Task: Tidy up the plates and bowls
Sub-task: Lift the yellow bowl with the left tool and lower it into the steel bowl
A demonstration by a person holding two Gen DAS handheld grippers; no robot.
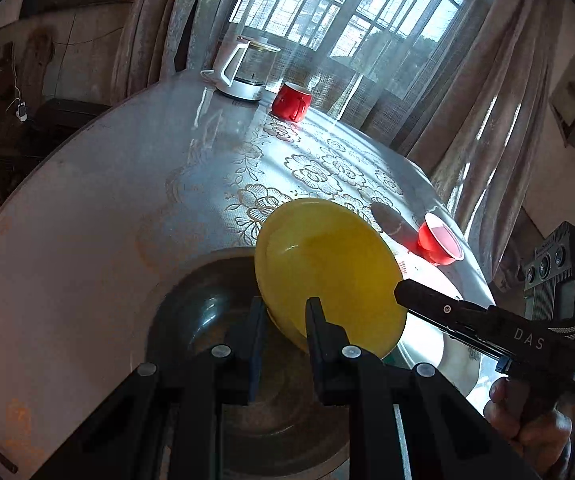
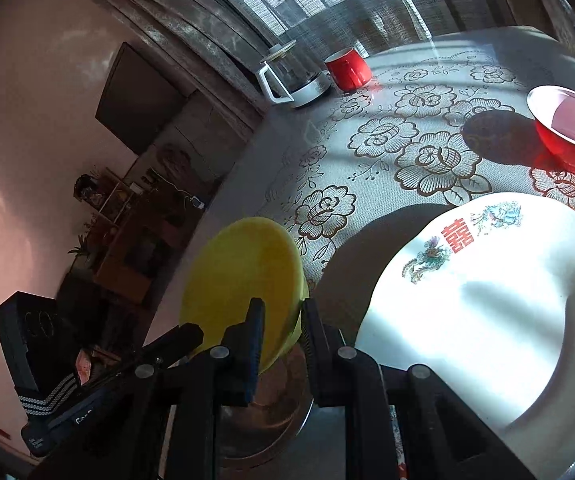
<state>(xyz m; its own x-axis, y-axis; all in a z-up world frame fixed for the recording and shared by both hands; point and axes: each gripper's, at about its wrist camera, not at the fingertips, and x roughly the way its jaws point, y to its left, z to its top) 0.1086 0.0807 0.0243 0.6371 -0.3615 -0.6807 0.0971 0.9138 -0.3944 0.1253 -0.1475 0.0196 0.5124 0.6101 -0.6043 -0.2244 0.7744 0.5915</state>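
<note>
A yellow bowl (image 1: 327, 272) hangs tilted above a steel bowl (image 1: 203, 320) on the table. My left gripper (image 1: 286, 308) is shut on its near rim. My right gripper (image 1: 401, 290) comes in from the right and is shut on the opposite rim. In the right wrist view the yellow bowl (image 2: 239, 276) sits between the fingers of my right gripper (image 2: 283, 312), and my left gripper (image 2: 193, 336) holds it from the lower left. The steel bowl (image 2: 271, 408) lies just below. A white decorated plate (image 2: 487, 320) rests on the table to the right.
A small red bowl (image 2: 567, 128) stands beyond the white plate. A red mug (image 2: 347, 64) and a glass kettle (image 2: 291, 76) stand at the table's far edge by the curtained window. A person's hand (image 1: 527, 420) holds the right gripper. The tablecloth (image 2: 387, 140) is floral.
</note>
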